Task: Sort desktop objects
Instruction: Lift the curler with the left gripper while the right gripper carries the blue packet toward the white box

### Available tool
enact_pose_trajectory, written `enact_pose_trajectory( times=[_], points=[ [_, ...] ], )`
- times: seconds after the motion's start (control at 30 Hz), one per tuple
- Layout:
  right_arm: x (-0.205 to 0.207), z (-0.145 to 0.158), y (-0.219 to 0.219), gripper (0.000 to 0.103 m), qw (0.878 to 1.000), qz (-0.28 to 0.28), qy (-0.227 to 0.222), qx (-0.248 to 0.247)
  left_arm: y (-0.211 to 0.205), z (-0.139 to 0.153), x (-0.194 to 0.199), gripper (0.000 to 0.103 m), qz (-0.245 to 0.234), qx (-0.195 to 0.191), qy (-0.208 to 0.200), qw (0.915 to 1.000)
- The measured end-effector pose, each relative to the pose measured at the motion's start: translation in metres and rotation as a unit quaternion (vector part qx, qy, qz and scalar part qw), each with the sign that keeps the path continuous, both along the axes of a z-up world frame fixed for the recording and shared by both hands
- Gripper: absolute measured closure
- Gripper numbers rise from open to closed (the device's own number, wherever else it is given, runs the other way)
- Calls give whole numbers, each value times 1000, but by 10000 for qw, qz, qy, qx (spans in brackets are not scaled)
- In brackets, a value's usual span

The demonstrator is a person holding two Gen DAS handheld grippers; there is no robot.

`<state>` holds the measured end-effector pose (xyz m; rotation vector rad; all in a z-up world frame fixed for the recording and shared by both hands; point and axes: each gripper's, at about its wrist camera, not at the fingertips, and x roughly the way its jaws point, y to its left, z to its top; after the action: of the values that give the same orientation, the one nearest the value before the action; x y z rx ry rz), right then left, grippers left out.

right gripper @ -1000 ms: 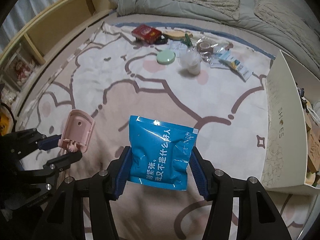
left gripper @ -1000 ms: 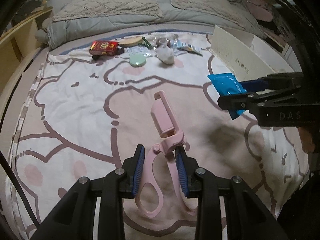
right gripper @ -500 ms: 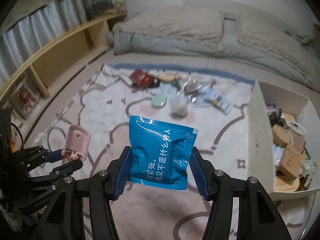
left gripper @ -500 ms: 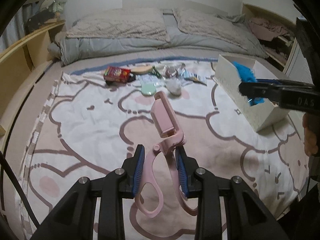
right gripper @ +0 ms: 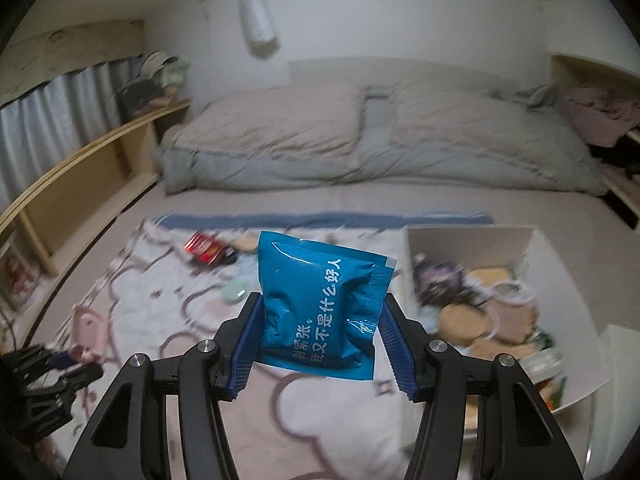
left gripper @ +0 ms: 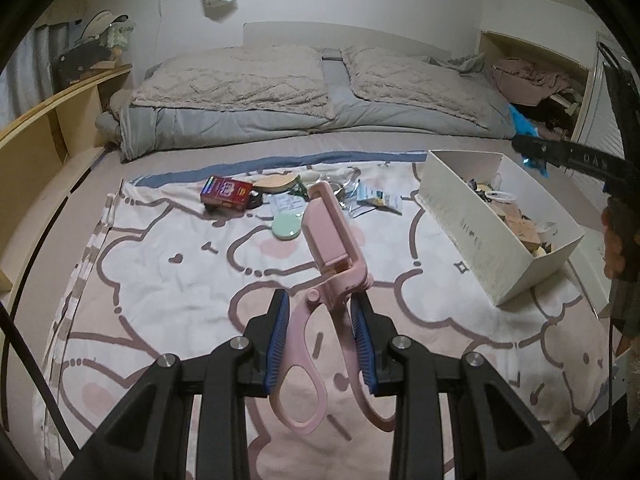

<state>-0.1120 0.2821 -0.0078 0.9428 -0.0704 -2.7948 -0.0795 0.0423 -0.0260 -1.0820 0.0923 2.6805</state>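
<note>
My right wrist view is smeared with motion blur, so the things piled in the white box [right gripper: 472,240] by the blanket's right edge run together and I cannot name them, and the small items along the blanket's far edge are only coloured smudges. The blue packet [right gripper: 320,308] between my right fingers hides the blanket behind it, and in the left view only a crumpled scrap of it shows past my right gripper [left gripper: 532,148], whose body the right edge crops
</note>
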Motion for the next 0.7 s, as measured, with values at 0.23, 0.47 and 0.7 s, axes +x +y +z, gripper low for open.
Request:
enact_pose_trajectory(
  times=[0.23, 0.47, 0.7],
  points=[
    [-13, 15, 41, 45, 9982, -531, 285, 41, 24, 3, -14, 71, 21, -8, 137, 9999],
    [-10, 24, 79, 45, 9935, -1036, 452, 132, 59, 13, -30, 71, -80, 40, 330, 9994],
    [-12, 29, 114, 45, 9888, -1443, 382, -43, 99, 28, -36, 71, -328, 125, 560, 9978]
  ],
)
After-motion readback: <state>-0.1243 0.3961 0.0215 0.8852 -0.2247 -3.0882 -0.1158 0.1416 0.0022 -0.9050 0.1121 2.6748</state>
